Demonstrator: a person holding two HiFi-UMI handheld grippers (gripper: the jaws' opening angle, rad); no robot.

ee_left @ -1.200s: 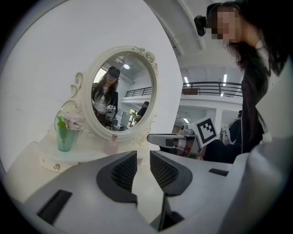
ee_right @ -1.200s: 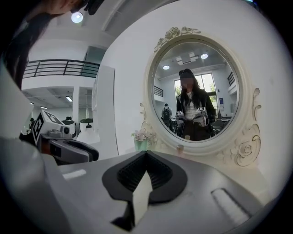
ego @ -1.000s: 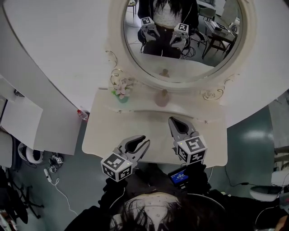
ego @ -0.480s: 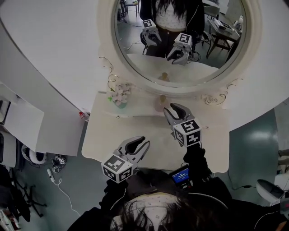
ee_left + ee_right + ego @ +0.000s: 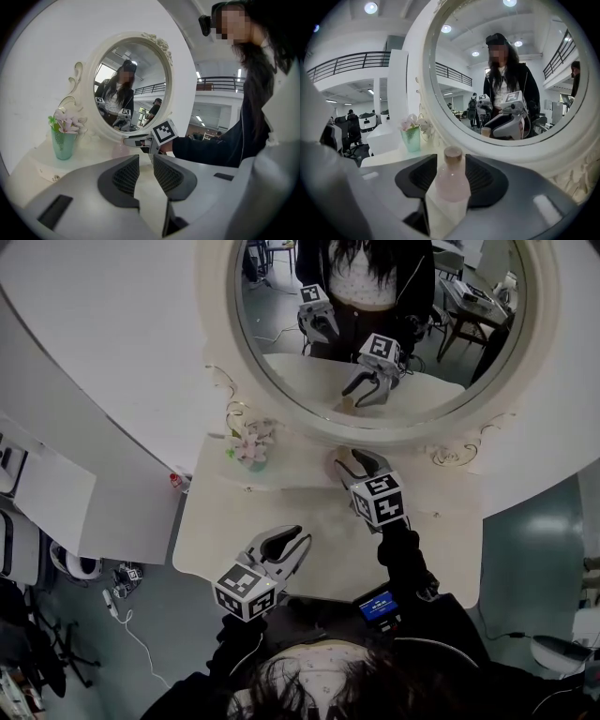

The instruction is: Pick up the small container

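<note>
Jaws opening astride small container (image 5: 452, 183)

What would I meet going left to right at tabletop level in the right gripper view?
White box → flower vase → small pink container, which stands between the opening jaws of the right tool.

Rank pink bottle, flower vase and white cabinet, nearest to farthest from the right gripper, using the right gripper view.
1. pink bottle: between the opening jaws of the right gripper.
2. flower vase: to the left, farther back.
3. white cabinet: farther left, behind the vase.
</note>
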